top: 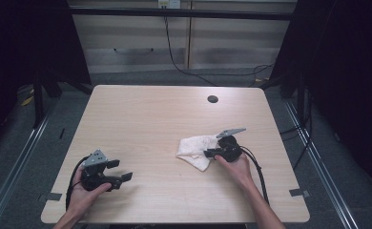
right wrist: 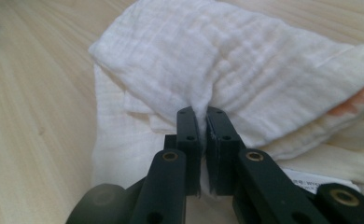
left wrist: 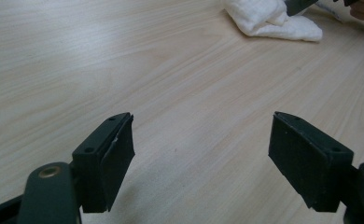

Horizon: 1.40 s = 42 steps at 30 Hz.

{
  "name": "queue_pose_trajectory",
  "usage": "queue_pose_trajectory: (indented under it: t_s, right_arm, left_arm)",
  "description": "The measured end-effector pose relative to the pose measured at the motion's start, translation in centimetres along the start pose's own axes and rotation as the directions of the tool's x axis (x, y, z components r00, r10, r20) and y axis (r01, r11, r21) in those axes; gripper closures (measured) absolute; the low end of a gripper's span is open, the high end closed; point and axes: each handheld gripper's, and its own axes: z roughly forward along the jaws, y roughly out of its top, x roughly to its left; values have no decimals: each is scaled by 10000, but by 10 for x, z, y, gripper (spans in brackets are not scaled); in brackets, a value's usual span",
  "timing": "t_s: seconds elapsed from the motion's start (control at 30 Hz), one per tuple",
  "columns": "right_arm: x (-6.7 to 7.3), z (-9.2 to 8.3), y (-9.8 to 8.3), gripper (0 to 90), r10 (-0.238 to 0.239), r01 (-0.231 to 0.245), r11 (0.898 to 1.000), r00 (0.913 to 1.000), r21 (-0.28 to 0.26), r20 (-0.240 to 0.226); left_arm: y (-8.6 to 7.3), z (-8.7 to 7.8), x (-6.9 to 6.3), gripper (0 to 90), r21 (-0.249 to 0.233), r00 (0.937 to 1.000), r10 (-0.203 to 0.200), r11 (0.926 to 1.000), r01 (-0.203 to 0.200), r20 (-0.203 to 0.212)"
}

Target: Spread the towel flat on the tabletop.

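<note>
Cloth [right wrist: 227, 60] fold pinched, label [right wrist: 311, 179] half hidden

White muslin cloth [right wrist: 245, 60], fine woven grid texture, orange patch at one edge; small white label with dark print at its hem. Right gripper [right wrist: 202, 119] black, brass-coloured pivot pins. Left gripper [top: 119, 170] black, grey three-cornered plate on top. Table [top: 146, 119] pale wood grain, dark round hole near far edge. Floor grey.

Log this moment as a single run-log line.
right claw: shut on white cloth | left claw: open, holding nothing, over bare table | cloth: crumpled, lying on table, right of centre
</note>
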Motion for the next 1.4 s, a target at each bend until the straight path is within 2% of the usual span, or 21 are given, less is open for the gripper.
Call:
queue_pose_trajectory:
  t_s: [0.27,0.57,0.67,0.73,0.8,0.87,0.9,1.0,1.1,1.17,1.3,1.37,1.4]
  right_arm:
    - [22,10,2,848,-322,324,9995,9989,34,-349]
    - [50,31,10,848,-698,702,9975,9928,2,-976]
    - [63,36,14,845,-1065,1091,9939,9871,161,-1197]
    - [70,37,17,834,-1347,1394,9896,9844,353,-1131]
    - [73,38,17,799,-1370,1424,9892,9827,359,-1245]
    - [73,36,17,752,-1424,1465,9890,9813,226,-1296]
    - [72,34,17,720,-1478,1506,9885,9800,113,-1331]
    - [69,20,21,639,-1385,1368,9903,9837,-228,-1148]
    - [60,2,23,619,-1199,1134,9911,9881,-700,-964]
    - [54,-10,22,609,-1099,1024,9909,9903,-878,-854]
    - [45,-25,16,609,-954,893,9920,9933,-895,-657]
    - [45,-28,12,619,-982,930,9922,9933,-826,-615]
    - [45,-28,9,622,-1038,982,9915,9926,-859,-630]
  left_arm:
    - [1,1,0,224,104,10000,24,9999,-25,45]
    - [1,2,-1,222,88,9999,119,9999,-119,37]
    - [1,2,-1,222,111,9999,112,9999,-112,13]
    - [1,2,-2,224,144,9999,101,9998,-102,72]
    - [1,0,-3,314,107,9995,295,9995,-296,85]
    - [1,0,-6,319,61,9993,363,9993,-363,10]
    - [2,0,-8,350,-28,9991,414,9991,-414,-20]
    - [5,0,-10,401,-109,9996,290,9995,-290,24]
    - [14,4,-14,394,-141,9993,369,9992,-368,38]
    - [20,9,-18,393,44,9979,638,9979,-639,129]
    - [37,21,-24,409,127,9934,1136,9934,-1138,155]
    - [49,29,-26,433,39,9928,1128,9936,-1131,407]
    - [53,33,-26,458,1,9933,981,9952,-983,609]
